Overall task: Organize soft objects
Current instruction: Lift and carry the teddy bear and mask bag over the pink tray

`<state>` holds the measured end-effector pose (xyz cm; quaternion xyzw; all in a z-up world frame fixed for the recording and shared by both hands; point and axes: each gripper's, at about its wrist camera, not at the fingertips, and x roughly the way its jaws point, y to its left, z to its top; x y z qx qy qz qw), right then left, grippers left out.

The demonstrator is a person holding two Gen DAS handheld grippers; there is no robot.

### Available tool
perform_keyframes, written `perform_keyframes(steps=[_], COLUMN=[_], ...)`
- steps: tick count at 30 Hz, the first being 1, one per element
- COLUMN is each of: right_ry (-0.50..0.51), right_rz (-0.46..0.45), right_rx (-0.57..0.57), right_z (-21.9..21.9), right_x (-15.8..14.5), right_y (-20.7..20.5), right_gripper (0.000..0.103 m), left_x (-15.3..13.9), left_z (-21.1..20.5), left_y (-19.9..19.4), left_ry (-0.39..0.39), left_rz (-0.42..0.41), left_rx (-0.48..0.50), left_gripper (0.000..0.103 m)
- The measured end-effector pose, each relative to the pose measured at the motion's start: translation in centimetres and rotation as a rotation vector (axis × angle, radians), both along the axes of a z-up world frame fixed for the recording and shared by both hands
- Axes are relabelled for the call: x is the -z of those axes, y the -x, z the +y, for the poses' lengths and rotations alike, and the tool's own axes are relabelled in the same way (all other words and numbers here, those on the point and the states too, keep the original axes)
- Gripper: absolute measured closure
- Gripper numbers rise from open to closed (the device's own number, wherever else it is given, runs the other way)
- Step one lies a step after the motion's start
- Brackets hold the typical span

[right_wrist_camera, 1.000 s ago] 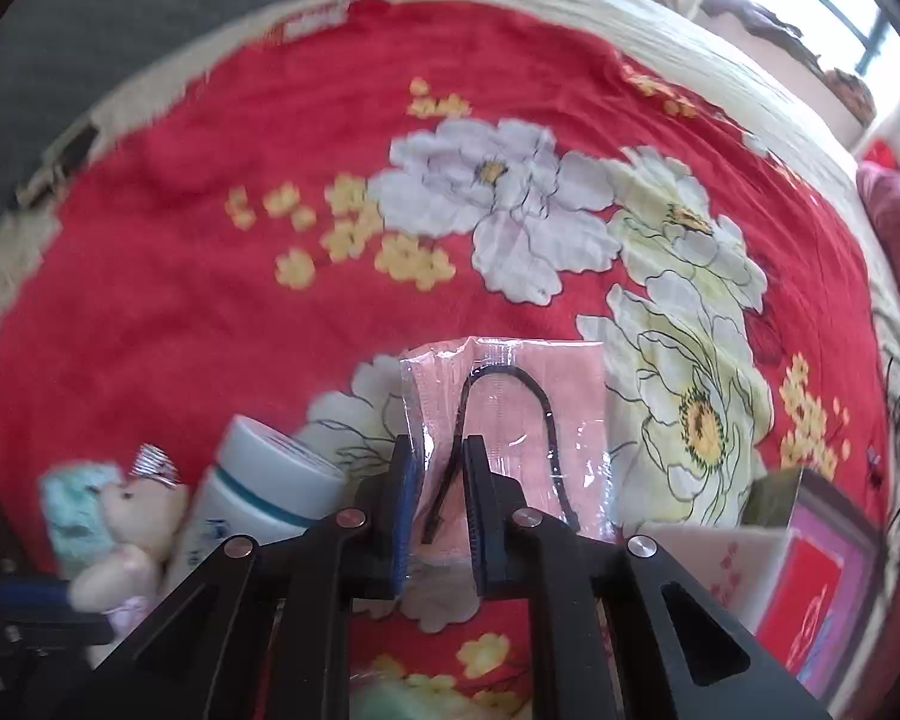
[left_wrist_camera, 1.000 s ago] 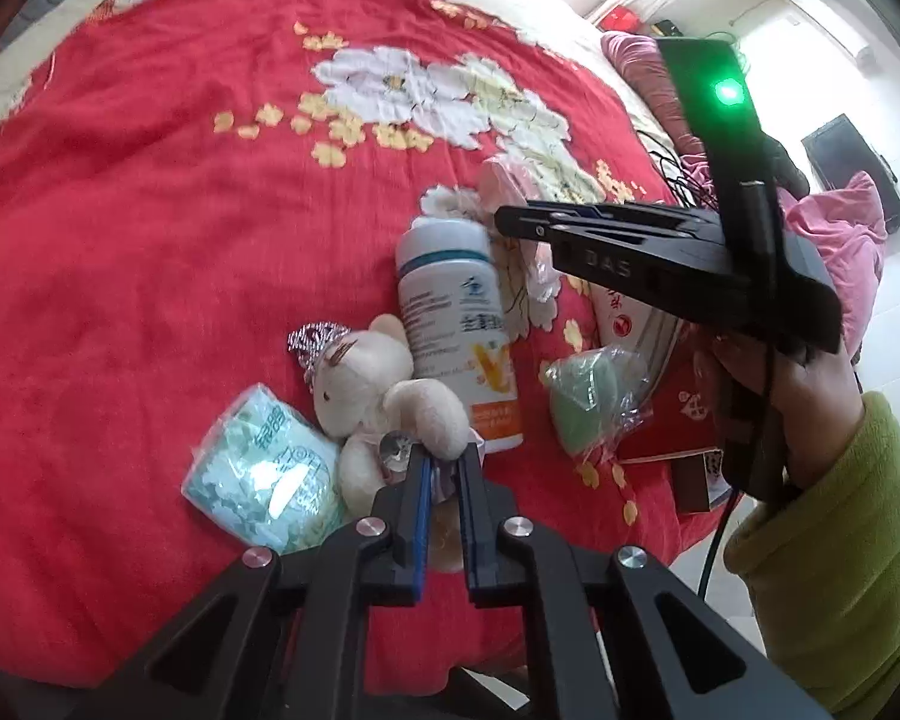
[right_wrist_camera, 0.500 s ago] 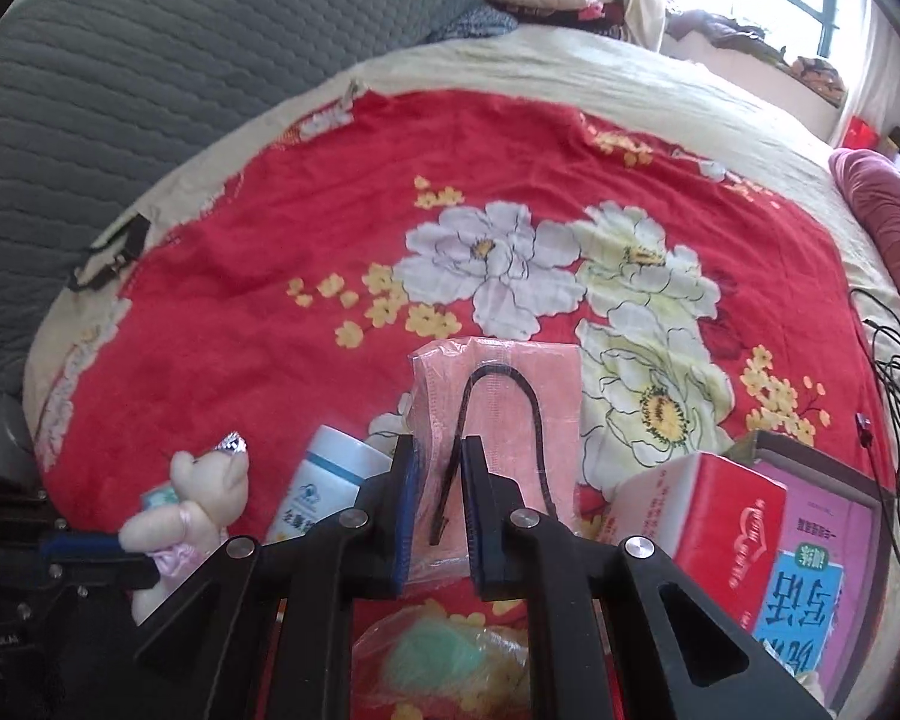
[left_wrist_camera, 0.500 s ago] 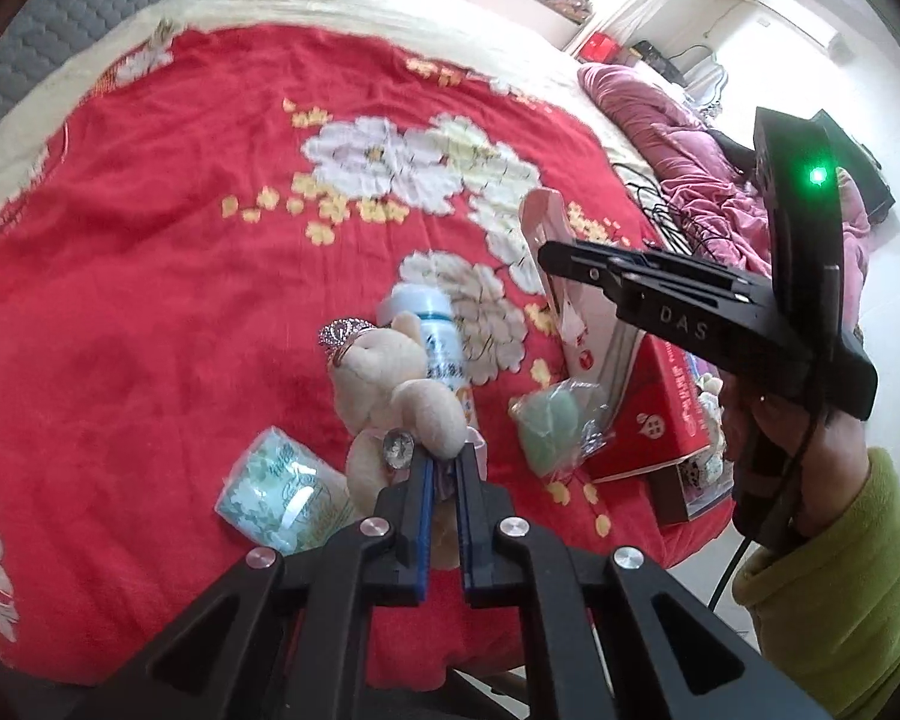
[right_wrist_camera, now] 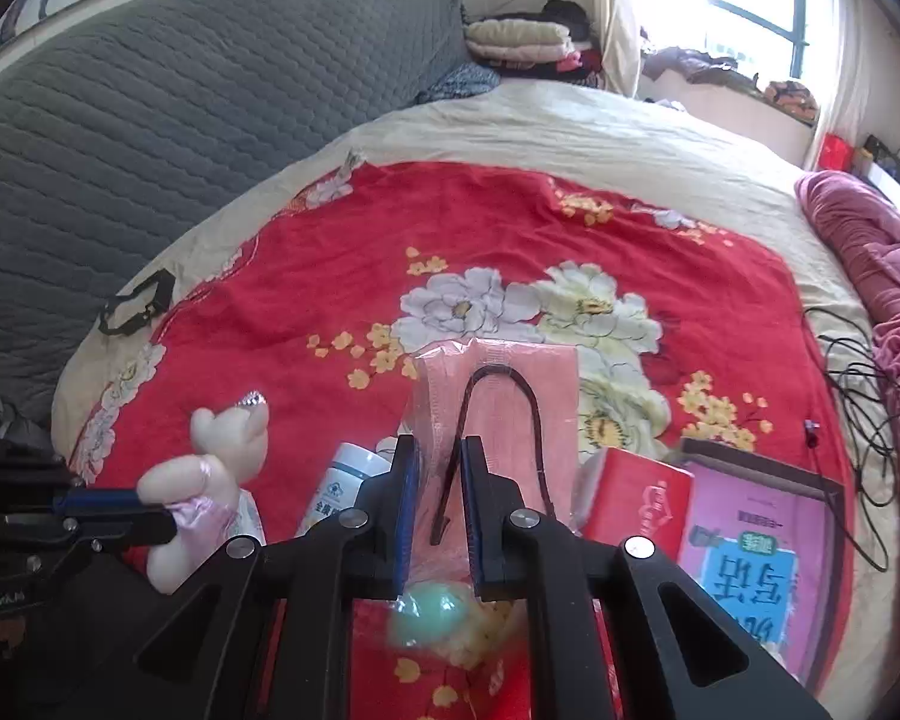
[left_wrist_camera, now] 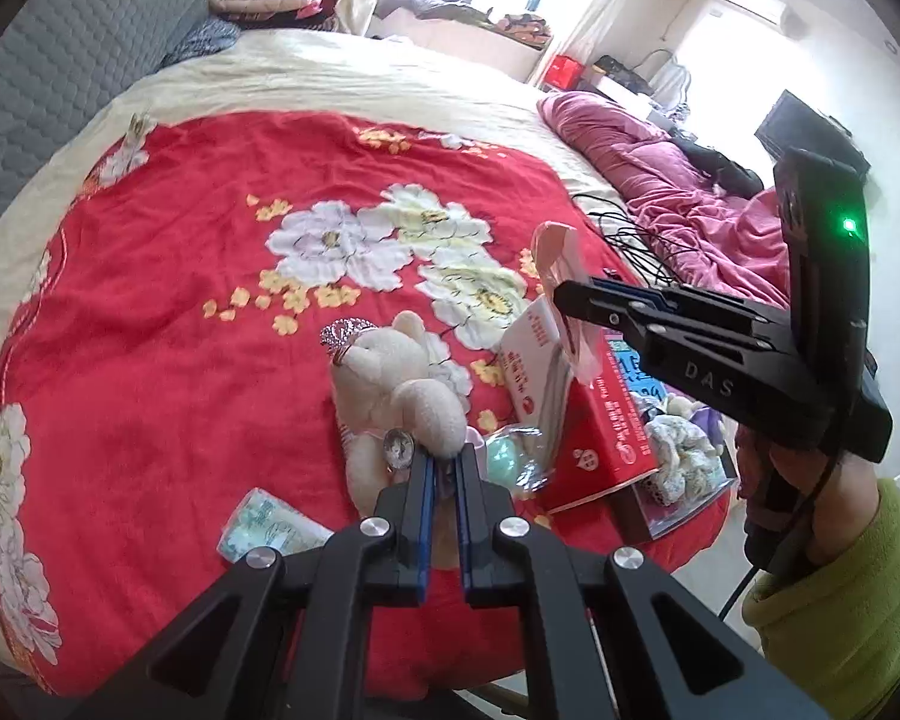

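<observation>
**Both grippers clamped on soft things above the red blanket**

The red blanket (left_wrist_camera: 150, 360) with its white flowers serves as the landmark; it lies over a cream bedsheet (right_wrist_camera: 570, 120), with a grey quilted headboard (right_wrist_camera: 180, 90) behind.

Near the blanket's front edge, at the left, lies a small pale-green packet (left_wrist_camera: 270, 531). Just right of it the left gripper (left_wrist_camera: 444, 480) has its jaws pressed together on the lower part of a cream teddy bear (left_wrist_camera: 396, 378), which wears a small silver crown and appears lifted clear of the blanket. In the right wrist view the same bear (right_wrist_camera: 210, 468) hangs from the gripper at the left side.

Right of the bear a white bottle (right_wrist_camera: 342, 486) lies on the blanket, and a green ball in clear wrap (left_wrist_camera: 510, 456) rests near the front edge.

Further right, the right gripper (right_wrist_camera: 441, 492) is clamped on a clear pack of pink cloth (right_wrist_camera: 510, 396) with a dark loop on it, held up over the blanket. A hand (left_wrist_camera: 810, 498) in a green sleeve grips that tool.

At the blanket's right front corner stand a red carton (left_wrist_camera: 606, 420) and, beside it, a pink box (right_wrist_camera: 750, 540). Beyond the blanket's right edge lie black cables (right_wrist_camera: 858, 372) and a crumpled pink quilt (left_wrist_camera: 690, 204).
</observation>
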<state>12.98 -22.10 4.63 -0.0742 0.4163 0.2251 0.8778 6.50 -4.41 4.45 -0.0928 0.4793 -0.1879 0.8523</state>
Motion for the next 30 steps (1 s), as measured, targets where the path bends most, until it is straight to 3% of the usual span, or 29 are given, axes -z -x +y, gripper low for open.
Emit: perform_keyframes(steps=[17,30], right_ry=[-0.037,-0.047], right_rz=[-0.094,-0.149], right_rx=[0.129,0.293], right_z=[-8.8,-18.2], right_x=[-4.9,-6.9], right_y=[5.6,9.8], right_gripper=[0.089,0.089], left_x=[-3.7,-5.0], left_z=[-5.8,-14.5], left_y=[1.3,1.9], left_ry=[-0.018,-0.001], left_rz=[-0.082,-0.104], left_rx=[0.105,0.258], left_gripper=[0.097,0.097])
